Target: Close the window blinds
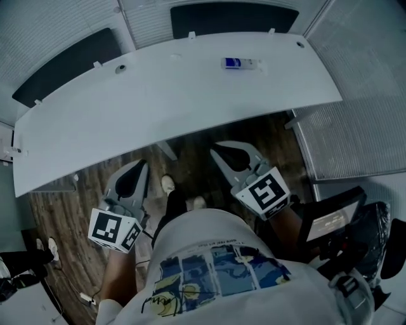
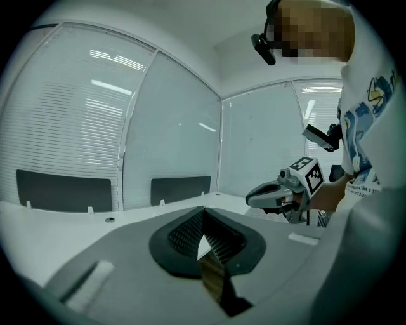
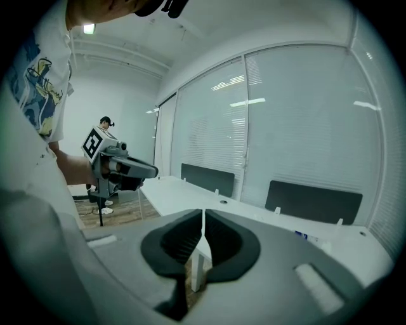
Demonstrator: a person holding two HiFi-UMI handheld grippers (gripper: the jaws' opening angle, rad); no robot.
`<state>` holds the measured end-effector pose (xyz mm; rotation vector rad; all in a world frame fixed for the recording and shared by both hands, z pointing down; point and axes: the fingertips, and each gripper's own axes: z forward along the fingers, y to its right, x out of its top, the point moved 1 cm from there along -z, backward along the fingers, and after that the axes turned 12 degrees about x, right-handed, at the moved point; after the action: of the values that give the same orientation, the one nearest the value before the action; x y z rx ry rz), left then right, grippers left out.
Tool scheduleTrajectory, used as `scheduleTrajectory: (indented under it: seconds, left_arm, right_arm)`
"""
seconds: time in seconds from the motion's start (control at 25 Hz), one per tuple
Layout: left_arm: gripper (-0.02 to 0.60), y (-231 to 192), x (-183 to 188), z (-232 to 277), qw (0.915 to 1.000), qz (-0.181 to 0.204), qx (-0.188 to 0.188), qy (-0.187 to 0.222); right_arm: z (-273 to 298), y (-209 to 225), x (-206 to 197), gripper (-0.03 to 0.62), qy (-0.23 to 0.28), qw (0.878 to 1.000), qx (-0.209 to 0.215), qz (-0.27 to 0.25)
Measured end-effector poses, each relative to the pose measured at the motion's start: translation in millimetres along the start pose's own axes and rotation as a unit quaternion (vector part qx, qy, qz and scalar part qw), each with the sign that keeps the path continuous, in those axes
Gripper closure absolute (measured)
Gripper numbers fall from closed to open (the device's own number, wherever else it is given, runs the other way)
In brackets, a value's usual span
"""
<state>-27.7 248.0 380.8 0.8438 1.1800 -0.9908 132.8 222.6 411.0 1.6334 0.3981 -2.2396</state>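
The window blinds (image 1: 44,38) are seen on the glass walls behind the long white desk (image 1: 158,108), well apart from both grippers. The left gripper (image 1: 143,166) and the right gripper (image 1: 217,152) are held over the wood floor (image 1: 63,209), on the near side of the desk. The jaws of each are pressed together, with nothing held between them.

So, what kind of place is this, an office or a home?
Most likely an office or a meeting room. A long white desk carries dark divider panels along its far edge, glass walls with slatted blinds surround it, and the floor looks like wood.
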Motion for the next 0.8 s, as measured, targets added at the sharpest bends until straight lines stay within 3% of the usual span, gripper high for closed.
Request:
scheduleTrajectory:
  seconds: [0.56,0.8]
  left_arm:
    - [0.577,22,-3,16,0.9997,0.012,-0.02,-0.009]
    - [0.577,17,1,33,0.9996,0.012,-0.019,-0.015]
  right_arm:
    - [-13,8,-12,0.585,-0.013,1.0,-0.008,-0.016]
    - [-4,23,-9,0.585,-0.013,1.0,-0.006,0.001]
